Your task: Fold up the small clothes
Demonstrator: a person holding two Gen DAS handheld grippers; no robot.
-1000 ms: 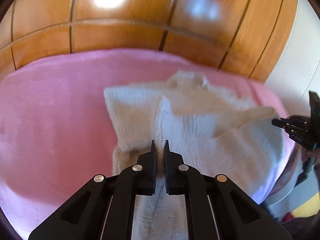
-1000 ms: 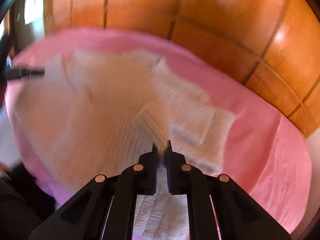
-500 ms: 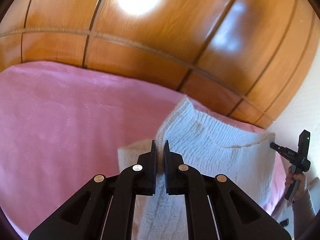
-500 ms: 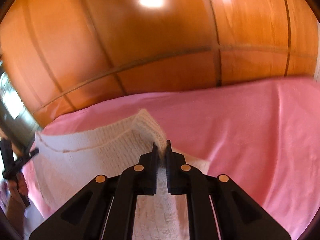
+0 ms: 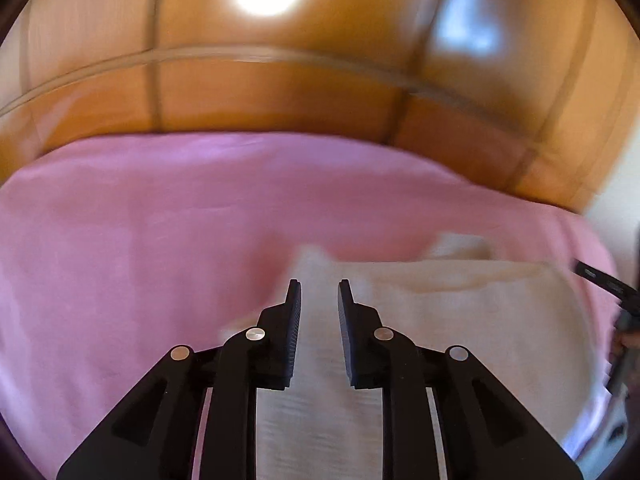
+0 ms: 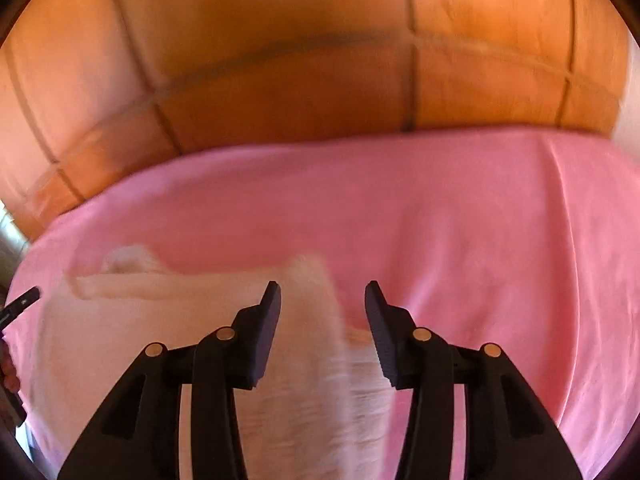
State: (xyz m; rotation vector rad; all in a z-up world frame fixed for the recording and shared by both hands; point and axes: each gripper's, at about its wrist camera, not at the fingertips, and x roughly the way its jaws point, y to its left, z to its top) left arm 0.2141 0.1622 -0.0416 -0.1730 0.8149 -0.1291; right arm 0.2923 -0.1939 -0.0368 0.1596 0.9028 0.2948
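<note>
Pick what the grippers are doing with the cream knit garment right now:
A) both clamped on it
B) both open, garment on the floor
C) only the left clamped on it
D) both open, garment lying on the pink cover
D: the left gripper and right gripper both show a clear gap between their fingers, their jaws having just opened, and the cream knit garment lies on the pink cover.

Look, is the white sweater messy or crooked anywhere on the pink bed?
Only slightly: one bit of the white sweater bunches up at its far edge on the pink blanket. Nothing is spilled or torn.
</note>
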